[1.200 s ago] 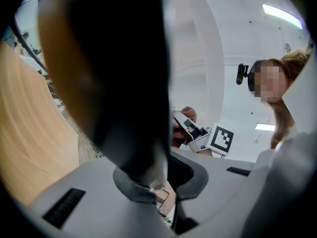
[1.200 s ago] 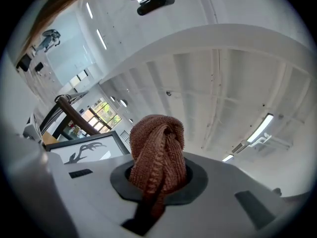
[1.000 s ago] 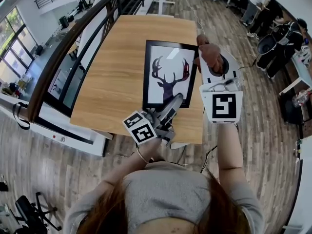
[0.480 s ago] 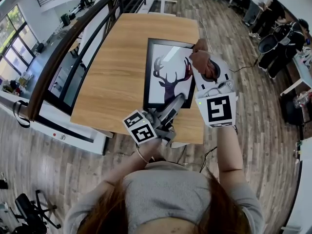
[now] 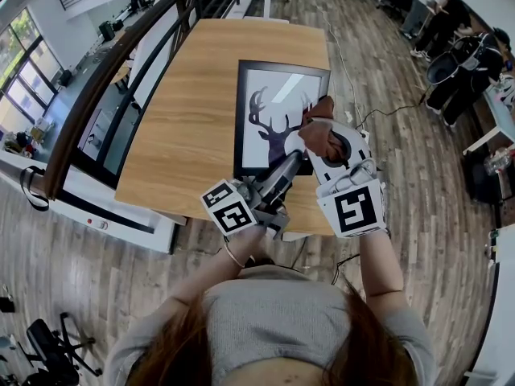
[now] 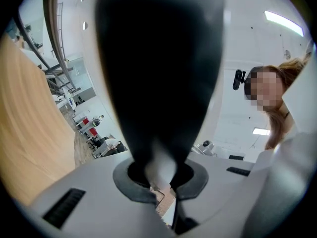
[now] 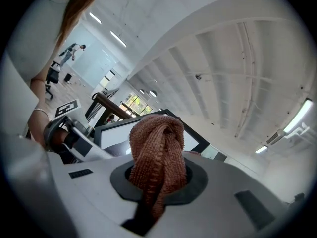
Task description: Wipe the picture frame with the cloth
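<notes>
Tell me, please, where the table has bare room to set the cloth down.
Free: the table left of the picture frame, and the strip beyond its far edge. Crowded: the near right corner, where the left gripper grips the frame and the right gripper holds the cloth.

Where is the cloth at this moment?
In the head view the brown cloth sits right of centre, bunched in the right gripper, at the lower right edge of the picture frame, beside the deer print.
</notes>
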A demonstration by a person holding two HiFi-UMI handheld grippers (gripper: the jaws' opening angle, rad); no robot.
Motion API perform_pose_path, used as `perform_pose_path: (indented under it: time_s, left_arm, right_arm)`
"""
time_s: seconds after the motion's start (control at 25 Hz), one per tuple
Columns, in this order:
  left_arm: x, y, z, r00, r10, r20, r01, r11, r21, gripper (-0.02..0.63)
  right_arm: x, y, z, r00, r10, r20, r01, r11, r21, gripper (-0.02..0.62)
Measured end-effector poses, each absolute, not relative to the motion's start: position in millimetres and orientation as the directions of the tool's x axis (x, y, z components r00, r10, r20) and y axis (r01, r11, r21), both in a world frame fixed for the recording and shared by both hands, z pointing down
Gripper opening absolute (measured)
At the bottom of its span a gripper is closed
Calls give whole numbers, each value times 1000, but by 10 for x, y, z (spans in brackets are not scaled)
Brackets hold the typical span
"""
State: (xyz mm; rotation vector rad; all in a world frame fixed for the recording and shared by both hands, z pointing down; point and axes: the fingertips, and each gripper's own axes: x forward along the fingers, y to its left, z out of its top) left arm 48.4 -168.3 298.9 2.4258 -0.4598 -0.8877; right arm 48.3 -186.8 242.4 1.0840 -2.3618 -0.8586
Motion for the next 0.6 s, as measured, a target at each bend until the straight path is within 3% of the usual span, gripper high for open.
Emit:
perform_pose_path:
  time_s: [0.6]
  left_arm:
    - [504, -1720, 2996, 677, -518, -523, -130, -784, 607, 29]
  right_arm:
    - [619, -1526, 2890, -666, -722, 187, -522, 631, 574, 46]
